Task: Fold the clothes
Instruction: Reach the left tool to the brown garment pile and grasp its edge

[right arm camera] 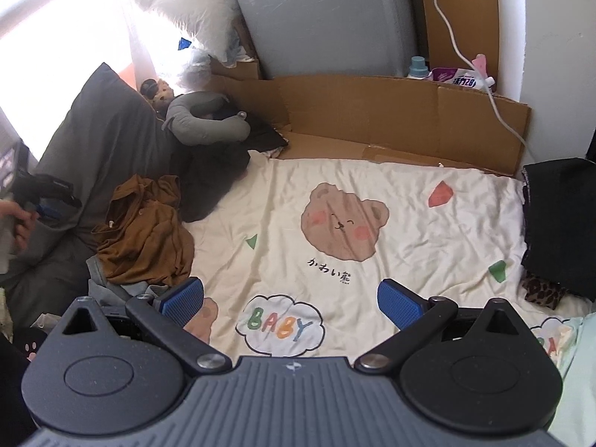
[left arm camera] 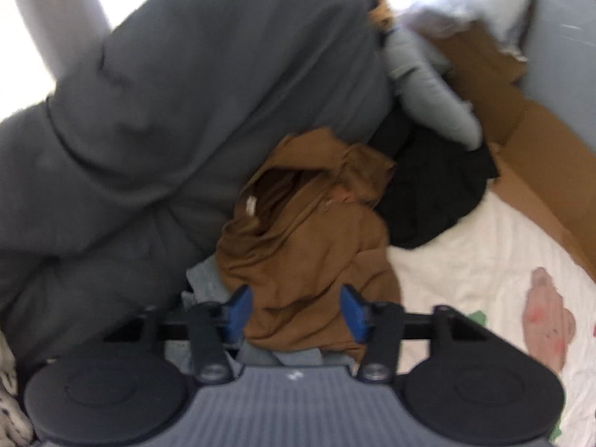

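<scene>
- We see our right gripper (right arm camera: 290, 300) with jaws wide apart above the cream bear-print sheet (right arm camera: 409, 223).
- A crumpled brown garment (right arm camera: 145, 231) lies at the sheet's left edge, beside a grey pillow (right arm camera: 100, 138).

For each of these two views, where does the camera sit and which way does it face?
Left wrist: on the left gripper, facing steeply down at the brown garment, which lies between its blue pads.
Right wrist: on the right gripper, open, facing across the bear-print sheet; a hand shows far left.
Shared: brown garment, grey duvet, cardboard.
</scene>
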Demonstrator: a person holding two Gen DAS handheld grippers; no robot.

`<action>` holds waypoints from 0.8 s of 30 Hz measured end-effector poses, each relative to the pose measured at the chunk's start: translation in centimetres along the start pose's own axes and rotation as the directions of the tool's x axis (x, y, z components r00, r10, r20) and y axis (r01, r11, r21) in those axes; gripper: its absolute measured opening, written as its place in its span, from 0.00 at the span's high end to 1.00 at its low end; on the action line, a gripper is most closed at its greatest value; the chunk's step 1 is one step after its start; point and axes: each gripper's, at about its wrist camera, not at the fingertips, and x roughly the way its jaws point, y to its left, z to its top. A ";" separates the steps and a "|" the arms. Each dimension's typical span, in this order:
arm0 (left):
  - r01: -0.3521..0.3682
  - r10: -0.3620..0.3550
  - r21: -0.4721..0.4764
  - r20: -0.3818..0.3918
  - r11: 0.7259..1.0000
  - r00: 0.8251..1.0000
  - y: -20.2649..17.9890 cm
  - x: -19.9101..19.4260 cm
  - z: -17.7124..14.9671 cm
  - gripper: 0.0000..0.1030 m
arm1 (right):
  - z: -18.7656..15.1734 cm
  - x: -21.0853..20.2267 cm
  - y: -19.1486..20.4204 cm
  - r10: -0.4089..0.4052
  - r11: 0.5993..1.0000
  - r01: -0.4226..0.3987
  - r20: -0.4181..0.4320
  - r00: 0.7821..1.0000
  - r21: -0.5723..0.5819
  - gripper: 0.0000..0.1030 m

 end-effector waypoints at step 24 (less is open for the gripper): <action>-0.029 -0.002 -0.108 -0.277 0.994 0.961 5.8 16.0 -3.1 0.83 | 0.7 6.5 3.4 0.008 1.000 -0.005 -0.142 0.990 0.019 0.08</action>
